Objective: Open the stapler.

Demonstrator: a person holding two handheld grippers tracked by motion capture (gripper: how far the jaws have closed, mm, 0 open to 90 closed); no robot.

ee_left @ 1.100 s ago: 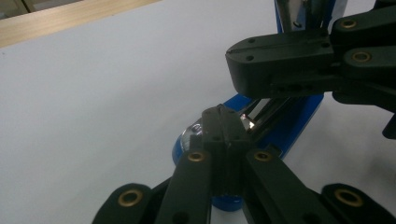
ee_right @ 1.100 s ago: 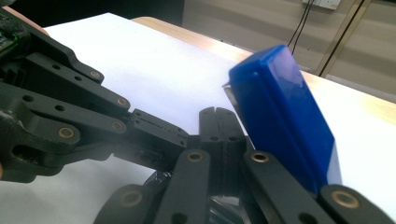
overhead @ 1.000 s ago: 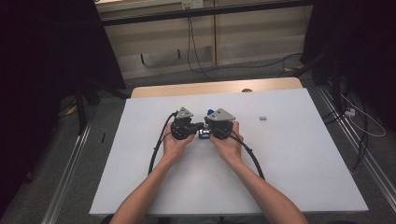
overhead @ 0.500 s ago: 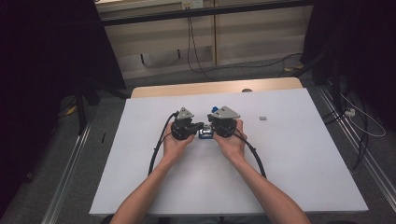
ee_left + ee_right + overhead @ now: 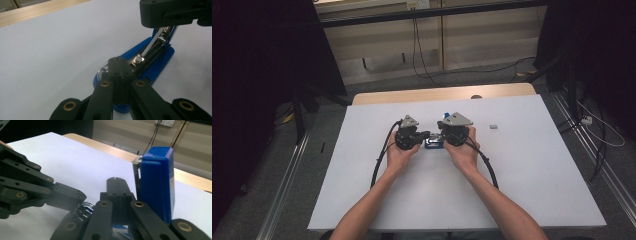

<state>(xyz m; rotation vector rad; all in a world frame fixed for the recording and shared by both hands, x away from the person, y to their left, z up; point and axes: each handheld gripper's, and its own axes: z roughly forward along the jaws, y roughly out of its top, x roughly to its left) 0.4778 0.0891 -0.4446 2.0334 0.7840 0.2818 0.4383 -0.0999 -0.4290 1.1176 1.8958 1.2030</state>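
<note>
A blue stapler lies on the white table between my two grippers, hinged open. In the left gripper view its blue base and metal magazine lie flat. My left gripper is shut, and its tips rest over the front end of the base. In the right gripper view the stapler's blue top stands upright just right of my shut right gripper. Nothing sits between either pair of jaws. Seen from the high view, the left gripper and right gripper point at each other.
A small grey piece lies on the table to the right of the right hand. A wooden strip runs along the table's far edge. Black cables trail from both grippers toward the person.
The right gripper has edged slightly to the right. The left gripper and the stapler's base have stayed where they were.
</note>
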